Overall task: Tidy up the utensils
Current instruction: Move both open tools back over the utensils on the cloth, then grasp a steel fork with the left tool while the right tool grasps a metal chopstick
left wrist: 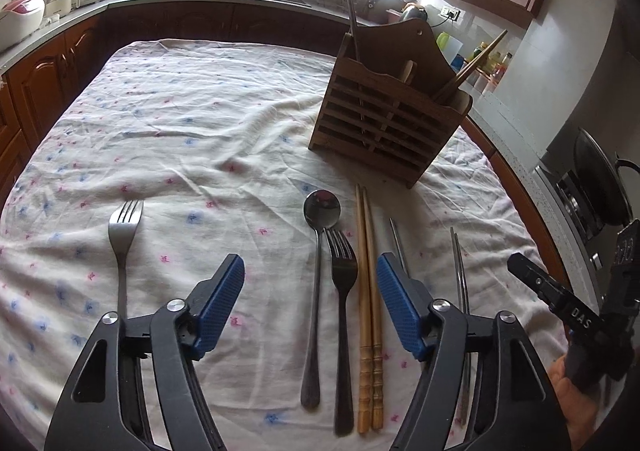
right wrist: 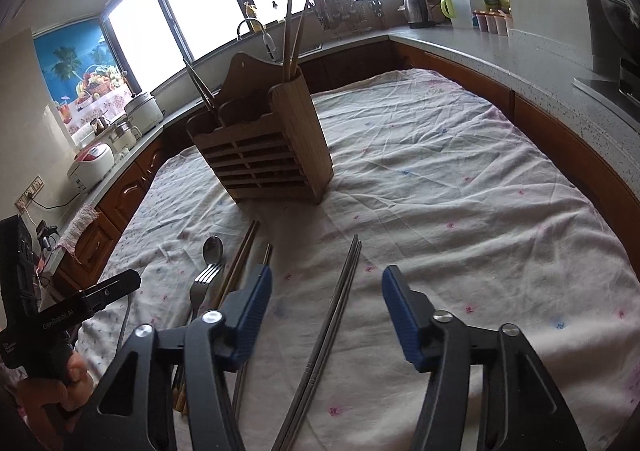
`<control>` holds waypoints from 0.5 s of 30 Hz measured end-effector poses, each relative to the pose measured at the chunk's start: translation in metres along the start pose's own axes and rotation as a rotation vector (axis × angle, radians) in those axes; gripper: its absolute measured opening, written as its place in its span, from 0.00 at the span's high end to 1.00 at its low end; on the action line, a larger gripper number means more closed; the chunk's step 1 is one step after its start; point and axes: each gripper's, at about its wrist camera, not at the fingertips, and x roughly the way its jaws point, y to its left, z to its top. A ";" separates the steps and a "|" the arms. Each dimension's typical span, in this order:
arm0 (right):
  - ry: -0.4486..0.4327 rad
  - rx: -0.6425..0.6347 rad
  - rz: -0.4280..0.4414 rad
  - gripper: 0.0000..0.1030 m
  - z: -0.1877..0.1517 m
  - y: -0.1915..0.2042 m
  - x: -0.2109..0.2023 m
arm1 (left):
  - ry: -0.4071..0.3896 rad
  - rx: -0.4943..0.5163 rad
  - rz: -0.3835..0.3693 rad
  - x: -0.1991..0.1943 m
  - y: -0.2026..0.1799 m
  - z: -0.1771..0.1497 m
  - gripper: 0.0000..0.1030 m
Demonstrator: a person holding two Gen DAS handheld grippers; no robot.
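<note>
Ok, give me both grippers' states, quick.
Left gripper: open, holding nothing, above the dark metal fork.
Right gripper: open, holding nothing, above the metal chopsticks.

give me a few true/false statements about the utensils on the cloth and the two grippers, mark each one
1. The wooden utensil holder stands upright on the cloth. True.
2. The left gripper is clamped on the spoon. False: its jaws are open, with the spoon, a dark fork and the wooden chopsticks lying between them.
3. The metal chopsticks lie between the right gripper's jaws, not pressed by the pads. True.
4. The holder is empty. False: chopsticks stick out of it.
5. A second fork lies apart from the other utensils. True.
6. The wooden chopsticks lie crossed. False: they lie side by side.
</note>
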 end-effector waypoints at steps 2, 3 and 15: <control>0.027 0.010 -0.004 0.59 -0.001 -0.004 0.008 | 0.021 0.009 -0.011 0.007 -0.003 0.001 0.43; 0.039 0.013 -0.002 0.65 -0.001 -0.005 0.012 | 0.032 0.013 -0.016 0.010 -0.004 0.001 0.45; 0.145 0.003 -0.030 0.86 -0.005 -0.009 0.053 | 0.158 0.080 -0.041 0.050 -0.020 -0.005 0.76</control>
